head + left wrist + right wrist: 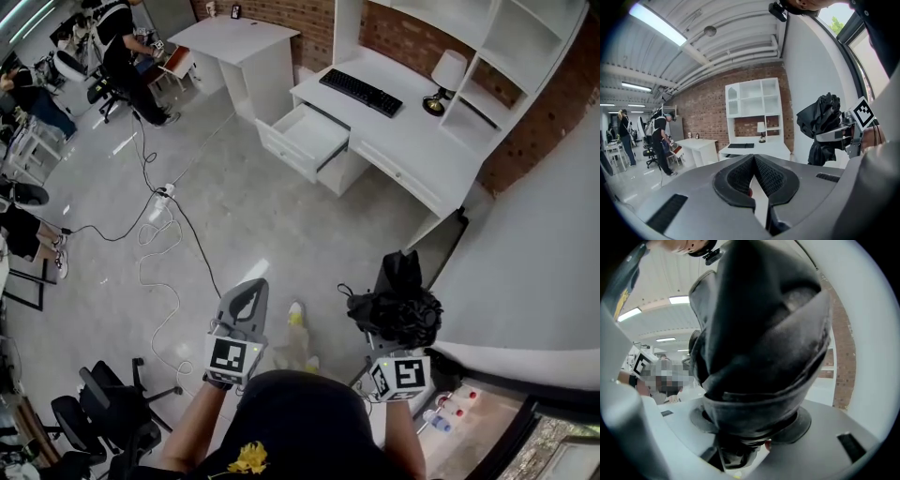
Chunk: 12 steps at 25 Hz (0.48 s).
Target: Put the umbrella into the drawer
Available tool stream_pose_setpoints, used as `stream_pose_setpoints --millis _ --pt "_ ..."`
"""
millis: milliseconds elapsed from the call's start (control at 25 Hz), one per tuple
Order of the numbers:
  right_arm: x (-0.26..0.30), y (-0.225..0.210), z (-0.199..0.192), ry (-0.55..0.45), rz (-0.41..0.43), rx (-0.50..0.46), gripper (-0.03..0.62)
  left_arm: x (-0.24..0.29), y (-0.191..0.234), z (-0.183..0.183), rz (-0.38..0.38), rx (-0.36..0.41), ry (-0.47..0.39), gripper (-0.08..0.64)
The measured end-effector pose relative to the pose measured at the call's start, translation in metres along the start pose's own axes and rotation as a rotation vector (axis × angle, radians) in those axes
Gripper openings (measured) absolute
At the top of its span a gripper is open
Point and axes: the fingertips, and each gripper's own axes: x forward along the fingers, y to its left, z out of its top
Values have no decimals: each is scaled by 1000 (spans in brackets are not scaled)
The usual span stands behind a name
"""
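A grey floor (244, 216) runs up to a brick wall (319, 23), with a white desk (412, 141) set against it. Well short of the desk, the left gripper (246, 295) hangs over bare floor, its jaws pressed together on nothing. At the desk's left end a drawer (305, 136) stands pulled out and looks empty. Also well short of the desk, the right gripper (747, 439) is clenched on the umbrella (398, 305). So the pick-up looks done. The walk to the desk and the drop into the drawer remain. The umbrella is black and folded short. Its cloth bunches in loose, crumpled folds above the jaws, and one flap sticks up.
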Motion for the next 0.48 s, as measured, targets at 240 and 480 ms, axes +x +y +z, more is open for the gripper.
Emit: stream_pose_setpoints --millis 240,480 --pt "55 1 19 -1 -16 7 249 40 53 13 22 -19 -56 14" --pt "110 3 58 -8 -37 -49 252 76 96 36 1 -37 -91 14"
